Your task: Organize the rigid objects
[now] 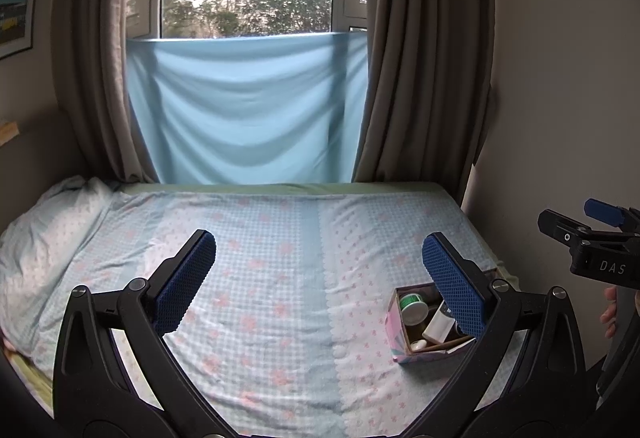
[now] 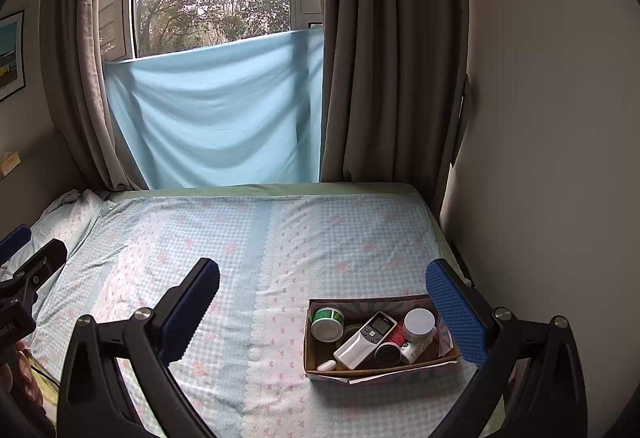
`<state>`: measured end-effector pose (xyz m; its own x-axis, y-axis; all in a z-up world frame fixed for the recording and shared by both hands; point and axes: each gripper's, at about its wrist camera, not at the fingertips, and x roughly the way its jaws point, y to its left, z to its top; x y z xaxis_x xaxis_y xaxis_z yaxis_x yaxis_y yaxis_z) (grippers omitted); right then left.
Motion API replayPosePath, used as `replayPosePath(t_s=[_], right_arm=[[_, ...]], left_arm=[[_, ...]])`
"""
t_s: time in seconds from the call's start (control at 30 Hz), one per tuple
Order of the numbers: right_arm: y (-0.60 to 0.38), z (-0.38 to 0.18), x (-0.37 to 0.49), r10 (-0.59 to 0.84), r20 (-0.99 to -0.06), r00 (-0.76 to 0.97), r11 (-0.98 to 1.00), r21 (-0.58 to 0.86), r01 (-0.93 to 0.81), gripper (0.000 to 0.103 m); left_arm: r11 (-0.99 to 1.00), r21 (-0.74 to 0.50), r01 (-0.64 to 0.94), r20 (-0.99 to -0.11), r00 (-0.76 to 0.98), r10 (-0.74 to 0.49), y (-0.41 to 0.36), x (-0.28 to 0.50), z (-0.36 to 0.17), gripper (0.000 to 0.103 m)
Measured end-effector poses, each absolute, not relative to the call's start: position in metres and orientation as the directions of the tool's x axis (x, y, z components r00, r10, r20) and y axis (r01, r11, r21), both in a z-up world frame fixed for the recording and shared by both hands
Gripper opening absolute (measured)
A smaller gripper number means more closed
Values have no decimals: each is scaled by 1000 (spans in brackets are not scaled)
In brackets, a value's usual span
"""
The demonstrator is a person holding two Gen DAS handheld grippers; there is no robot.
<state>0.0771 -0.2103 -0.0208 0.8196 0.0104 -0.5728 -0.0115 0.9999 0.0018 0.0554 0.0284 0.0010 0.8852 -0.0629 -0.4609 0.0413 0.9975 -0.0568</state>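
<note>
A small cardboard box point(image 2: 372, 372) with a pink-and-blue pattern sits on the bed at the right, also in the left wrist view point(image 1: 400, 348). It holds a white remote point(image 2: 366, 338), a green-labelled spool point(image 2: 327, 321), a white-lidded jar point(image 2: 419, 324), a dark-lidded jar point(image 2: 387, 354), a small bottle point(image 2: 416, 350) and a small white piece point(image 2: 326, 365). My right gripper point(image 2: 322, 302) is open and empty above the bed, its right finger over the box's right end. My left gripper point(image 1: 320, 274) is open and empty, left of the box.
The bed point(image 1: 260, 278) has a blue checked sheet with pink flowers. A pillow point(image 1: 44, 238) lies at the left. Brown curtains point(image 1: 424, 58) and a hanging blue cloth point(image 1: 248, 110) stand behind the bed. A wall point(image 2: 552, 158) runs close along the right.
</note>
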Motion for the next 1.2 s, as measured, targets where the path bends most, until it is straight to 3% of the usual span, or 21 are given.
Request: replayPosePath(t_s=[1.2], right_arm=[[-207,-25,97,18,-584,811,1000,6,-18,103]], left_arm=[[998,-59,-3,-456,890,-25,28,79,-1,103]])
